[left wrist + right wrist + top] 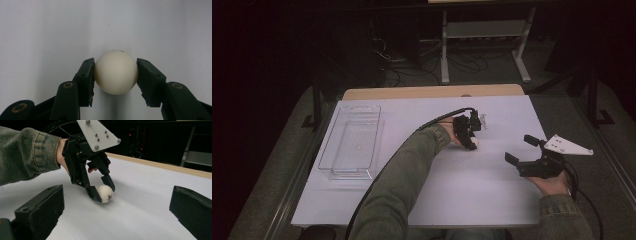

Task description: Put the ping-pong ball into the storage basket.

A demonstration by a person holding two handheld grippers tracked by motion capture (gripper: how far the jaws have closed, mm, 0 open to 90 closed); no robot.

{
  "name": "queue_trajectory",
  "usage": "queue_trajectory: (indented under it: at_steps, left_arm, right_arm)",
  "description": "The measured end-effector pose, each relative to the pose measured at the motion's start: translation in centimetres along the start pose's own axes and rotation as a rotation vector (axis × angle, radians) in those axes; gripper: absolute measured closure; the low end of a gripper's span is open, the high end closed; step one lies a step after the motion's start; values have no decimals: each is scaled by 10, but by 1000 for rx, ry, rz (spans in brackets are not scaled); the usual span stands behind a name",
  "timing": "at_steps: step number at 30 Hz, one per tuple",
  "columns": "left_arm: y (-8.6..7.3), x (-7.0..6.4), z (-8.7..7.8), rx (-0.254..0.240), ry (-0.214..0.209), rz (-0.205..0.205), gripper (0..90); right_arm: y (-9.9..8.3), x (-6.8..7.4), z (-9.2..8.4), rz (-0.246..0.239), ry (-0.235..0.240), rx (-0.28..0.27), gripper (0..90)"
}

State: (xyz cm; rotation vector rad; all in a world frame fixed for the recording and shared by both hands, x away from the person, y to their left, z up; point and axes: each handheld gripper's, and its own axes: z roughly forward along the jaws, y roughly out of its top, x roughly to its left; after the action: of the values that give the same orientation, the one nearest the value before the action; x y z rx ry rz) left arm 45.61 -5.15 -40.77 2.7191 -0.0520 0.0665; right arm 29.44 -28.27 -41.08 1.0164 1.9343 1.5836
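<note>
Ball: white ball [116,72], sitting on the white desk [472,195] at centre frame in the high view, pinched between both pads of the left hand-held gripper [115,75].
Tray: clear plastic tray [352,142] at the left of the desk, nothing in it, well apart from the ball.
Left hand-held gripper: closed onto the ball's two sides, ball touching the desk surface underneath; the right gripper view [101,191] shows it reaching down at a slant.
Right hand-held gripper: [524,150] at the right of the desk, jaws spread wide, holding nothing, hovering off to the side.
Slip risk: round, smooth, light ball on narrow pads; I'd say a squeeze off-centre could pop it out and send it rolling across the desk.
Edge risk: no lip on the desk edge that I can see, so a loose ball could run off.
</note>
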Motion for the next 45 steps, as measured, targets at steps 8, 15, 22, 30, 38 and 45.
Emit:
queue_trajectory:
  at_steps: [8, 15, 22, 30, 38, 45]
  left_arm:
    - [0, -1, -12, -3, 15, 1, 508]
    - [-1, -2, -22, -2, 23, 2, 509]
    - [-1, -3, -33, -1, 24, -3, 509]
    - [-2, -5, -44, -9, 28, 2, 510]
    - [-3, -5, -57, -10, 31, 7, 511]
    - [-6, -8, -68, -8, 22, 5, 512]
  right_arm:
    - [0, 1, 0, 0, 0, 3, 0]
    - [0, 1, 1, -2, 0, 4, 0]
    - [0, 2, 1, -4, 4, 6, 0]
    - [0, 2, 2, -3, 3, 5, 0]
    - [0, 3, 2, -3, 4, 6, 0]
    - [0, 4, 2, -6, 6, 6, 0]
